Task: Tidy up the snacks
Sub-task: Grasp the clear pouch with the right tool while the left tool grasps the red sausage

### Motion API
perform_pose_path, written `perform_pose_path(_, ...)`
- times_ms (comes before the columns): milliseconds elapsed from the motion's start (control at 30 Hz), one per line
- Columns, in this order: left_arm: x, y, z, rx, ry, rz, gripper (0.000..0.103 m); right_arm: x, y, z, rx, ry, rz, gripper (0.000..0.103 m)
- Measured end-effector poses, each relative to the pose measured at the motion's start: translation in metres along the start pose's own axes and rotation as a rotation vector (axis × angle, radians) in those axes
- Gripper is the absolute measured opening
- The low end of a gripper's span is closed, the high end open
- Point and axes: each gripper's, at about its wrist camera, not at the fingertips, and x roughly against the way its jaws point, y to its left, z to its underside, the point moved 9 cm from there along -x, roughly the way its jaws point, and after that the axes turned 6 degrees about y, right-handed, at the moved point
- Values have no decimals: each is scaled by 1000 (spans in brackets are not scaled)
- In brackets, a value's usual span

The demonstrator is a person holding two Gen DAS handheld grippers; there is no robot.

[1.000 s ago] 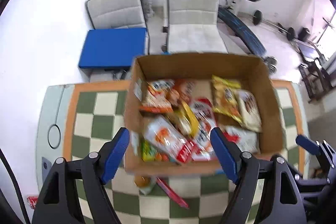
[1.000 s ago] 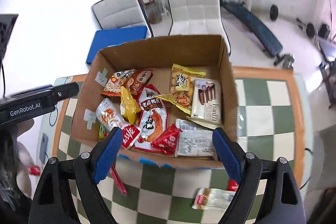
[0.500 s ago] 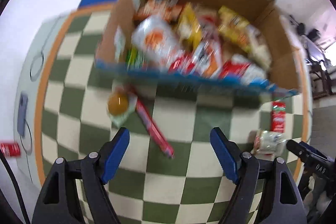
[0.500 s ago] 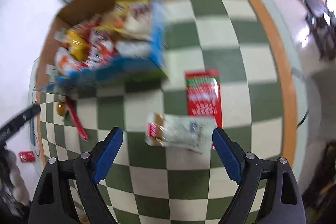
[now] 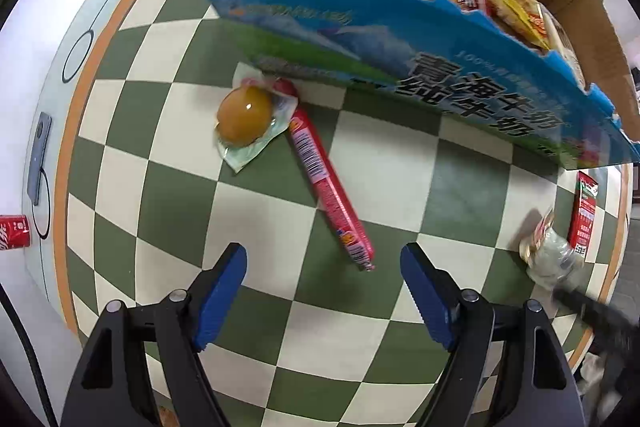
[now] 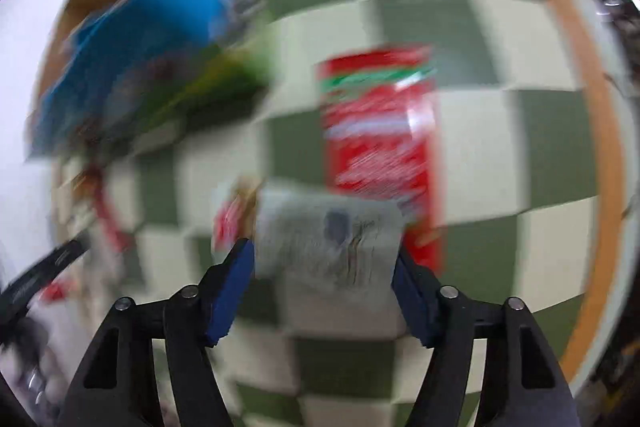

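Green-and-cream checkered table (image 5: pixel 256 211) with an orange border (image 5: pixel 60 163).

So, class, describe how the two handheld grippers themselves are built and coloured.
The left gripper and the right gripper look alike: black angular linkage arms with triangular cut-outs and silver pivot pins, each ending in two blue pads. A black cable runs along the left view's edge.

On the green-and-cream checkered table (image 5: pixel 256 311) lie four loose snacks: one long pink sausage stick (image 5: pixel 329 183), one amber jelly cup (image 5: pixel 245 115), one red flat packet (image 6: pixel 380 131), one clear crumpled packet (image 6: pixel 332 239). One cardboard box (image 5: pixel 400 39) holds several more packets.
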Motion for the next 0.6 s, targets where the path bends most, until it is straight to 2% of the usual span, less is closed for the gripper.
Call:
perform_pose_path(67, -1, 3, 1, 9, 0, -2, 78, -2, 20, 19, 40, 74, -70, 69)
perform_pose_path(100, 0, 7, 2, 14, -4, -8, 78, 1, 27, 23, 80, 76, -68, 69)
perform_pose_path(133, 1, 10, 3, 17, -8, -12, 78, 4, 31, 24, 113, 66, -46, 69)
perform_pose_path(200, 0, 16, 4, 29, -6, -16, 78, 12, 31, 17, 180, 12, 72, 77)
perform_pose_path(267, -3, 20, 5, 39, 4, -13, 78, 9, 31, 5, 208, -9, 149, 78)
perform_pose_path(433, -10, 39, 7, 83, 26, -2, 78, -17, 42, -15, 151, -1, 150, 78)
perform_pose_path(533, -16, 46, 6, 100, 42, 6, 78, -32, 46, -23, 112, 1, 196, 81)
perform_pose_path(600, -22, 48, -1, 91, 55, 17, 78, -35, 51, -25, 129, -23, 268, 79)
